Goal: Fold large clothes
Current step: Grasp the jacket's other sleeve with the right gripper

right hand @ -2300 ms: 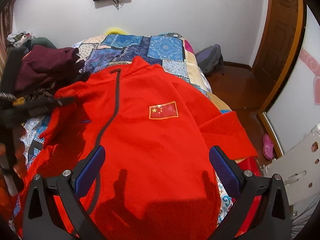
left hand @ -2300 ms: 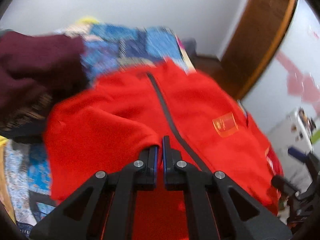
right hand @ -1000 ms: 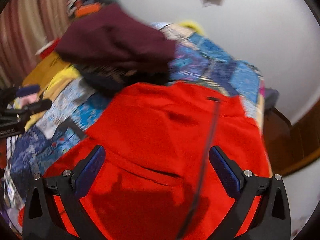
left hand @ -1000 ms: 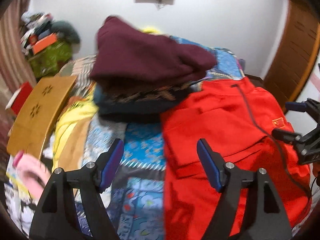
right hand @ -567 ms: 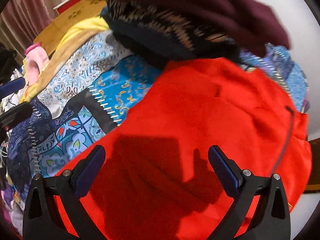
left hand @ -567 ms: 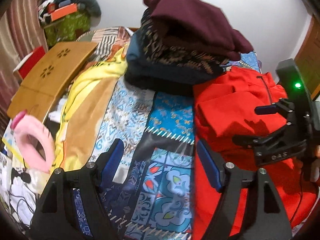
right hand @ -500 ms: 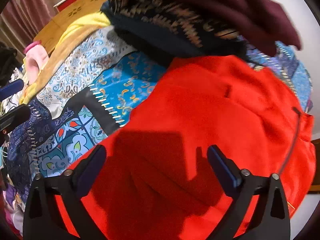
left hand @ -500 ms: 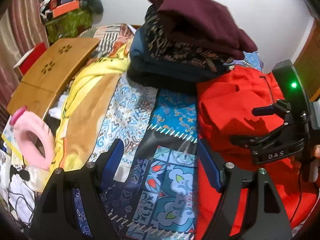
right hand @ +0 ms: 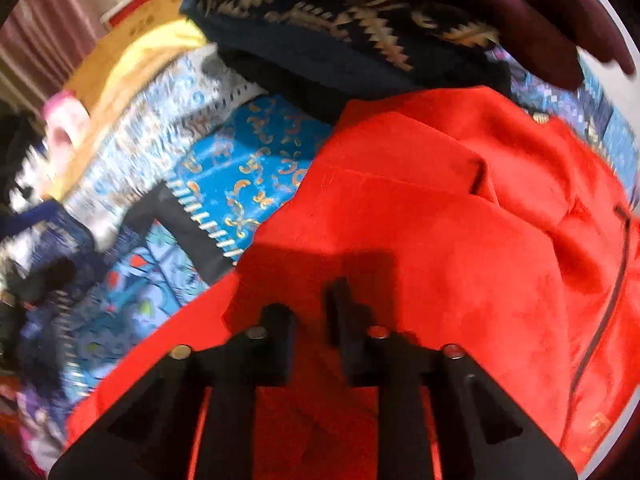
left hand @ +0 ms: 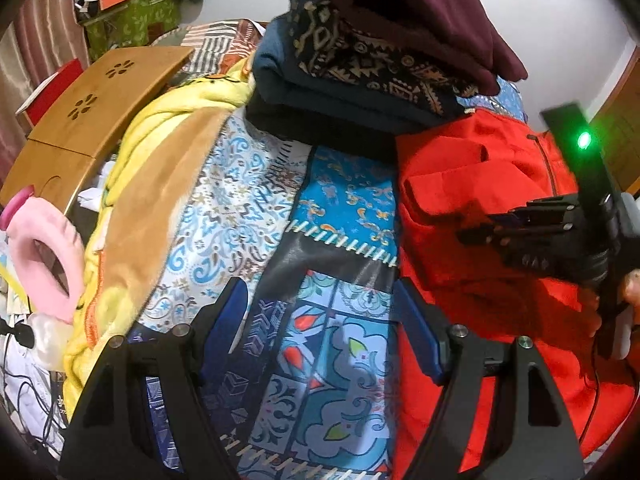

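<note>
The right gripper [right hand: 316, 304], which stood wide open above the red jacket [right hand: 460, 248] a second ago, has just closed; its jaws are now drawn nearly together with a fold of the jacket's near edge bunched between them, though the blur leaves the exact pinch point unclear. The jacket spreads ahead of and to the right of this gripper, its dark zipper [right hand: 604, 308] curving down the right side. Ahead and to the left lies the blue patterned bedspread [right hand: 248, 176], and beyond the jacket a stack of folded clothes [right hand: 360, 24], closer in view than half a second ago. The left gripper [left hand: 320, 320] remains spread wide with nothing between its blue pads [left hand: 416, 328]; it hovers over the bedspread [left hand: 320, 208], its right finger just at the jacket's [left hand: 472, 184] left edge. Compared with a second ago it has dropped closer to the bed, so the stack of folded clothes [left hand: 380, 60] now looms higher ahead of it. To its left lie a yellow-and-tan blanket [left hand: 160, 184], a pink ring cushion [left hand: 44, 256] and a wooden lap tray [left hand: 92, 108]. To its right, the other gripper [left hand: 472, 236] with its green indicator light [left hand: 584, 141] is pressed down onto the jacket.
</note>
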The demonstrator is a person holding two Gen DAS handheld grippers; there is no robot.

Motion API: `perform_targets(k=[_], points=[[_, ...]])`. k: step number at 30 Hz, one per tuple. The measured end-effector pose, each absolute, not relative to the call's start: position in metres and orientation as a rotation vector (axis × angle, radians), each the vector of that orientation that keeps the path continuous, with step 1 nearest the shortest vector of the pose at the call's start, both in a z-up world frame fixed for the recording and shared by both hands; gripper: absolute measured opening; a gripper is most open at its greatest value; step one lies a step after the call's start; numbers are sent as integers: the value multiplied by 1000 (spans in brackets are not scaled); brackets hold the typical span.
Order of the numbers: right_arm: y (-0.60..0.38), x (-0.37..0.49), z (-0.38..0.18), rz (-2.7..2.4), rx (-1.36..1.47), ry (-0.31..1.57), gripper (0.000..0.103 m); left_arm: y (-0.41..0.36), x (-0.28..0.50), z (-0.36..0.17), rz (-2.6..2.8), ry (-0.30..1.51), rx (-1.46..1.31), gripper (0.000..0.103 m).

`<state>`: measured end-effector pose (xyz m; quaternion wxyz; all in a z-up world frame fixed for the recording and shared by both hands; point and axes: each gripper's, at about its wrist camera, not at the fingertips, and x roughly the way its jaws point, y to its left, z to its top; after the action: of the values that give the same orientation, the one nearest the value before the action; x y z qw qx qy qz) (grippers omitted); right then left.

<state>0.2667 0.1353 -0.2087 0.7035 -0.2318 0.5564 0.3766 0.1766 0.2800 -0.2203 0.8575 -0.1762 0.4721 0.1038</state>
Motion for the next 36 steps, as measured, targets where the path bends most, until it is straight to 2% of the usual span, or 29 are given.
perform_targets(k=[7,18,22,29,36], points=[[104,275,-171,808,-361,1146,6,251,194,-221,142,1016,-330,74],[9,297,-61,674,-122,842,6,191,237,-252,29,1140,-210,74],[-41,310,-32,597,-37,760,6,190,256,-265,43,1173,-267,74],[-113,326,-17,466,90,700,6,212,274,-279,223,1168,-309,76],[-172,327,-57,347,181,775,6,233,267,-260,424,1072,-195,79]])
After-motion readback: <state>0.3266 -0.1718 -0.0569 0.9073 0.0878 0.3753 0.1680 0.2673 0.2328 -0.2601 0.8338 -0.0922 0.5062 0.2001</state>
